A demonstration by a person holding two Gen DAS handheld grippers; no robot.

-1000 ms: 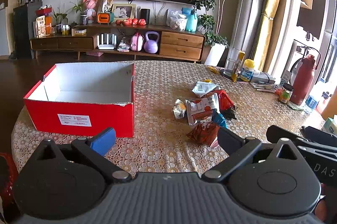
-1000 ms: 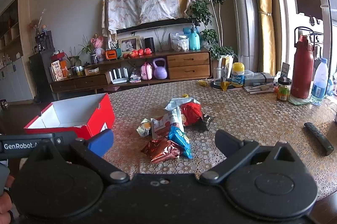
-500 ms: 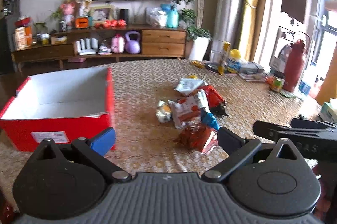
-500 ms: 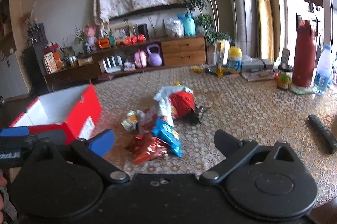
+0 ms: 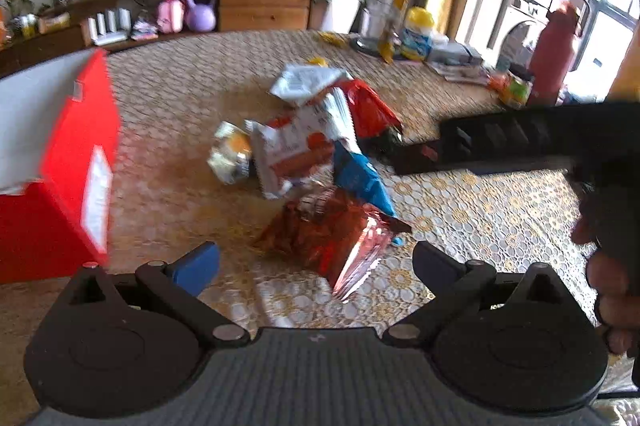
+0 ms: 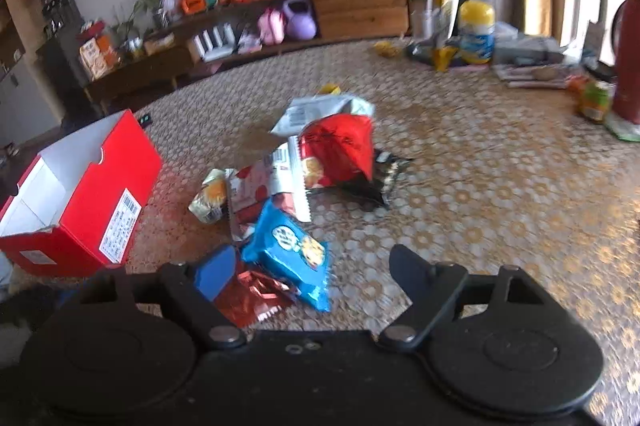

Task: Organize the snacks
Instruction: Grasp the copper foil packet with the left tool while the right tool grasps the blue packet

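Red cardboard is forming the open box [image 6: 84, 194], which is sitting on the left side of the lace-covered table [image 6: 500, 210] with its white inside showing and nothing visible in it. Snack packets are lying in a loose heap near the table's middle, apart from the box. A blue packet [image 6: 292, 246] is lying nearest the right gripper [image 6: 312, 266], overlapping a crinkled copper foil packet [image 5: 328, 234]. Behind them a white and red packet [image 5: 296, 146] is leaning against a bright red bag [image 6: 340, 146], with a white packet [image 6: 320, 108] at the far end, a small yellow and white packet [image 6: 210, 196] on the left, and a black wrapper [image 6: 376, 182] poking out on the right.

Both grippers are pointing down at the heap. The left gripper [image 5: 316, 262] is standing wide open with the foil packet just ahead of its fingers, nothing pressed between them. The right gripper's jaws are closing but are wide apart; the blue packet and the foil's edge are lying between and just ahead of them, and the pads are not pressing on either. In the left wrist view the right gripper is reaching in from the right, with a hand [image 5: 608, 290] gripping its handle. A red flask [image 5: 554, 58] and a yellow-capped jar [image 6: 476, 30] are standing at the table's far edge.
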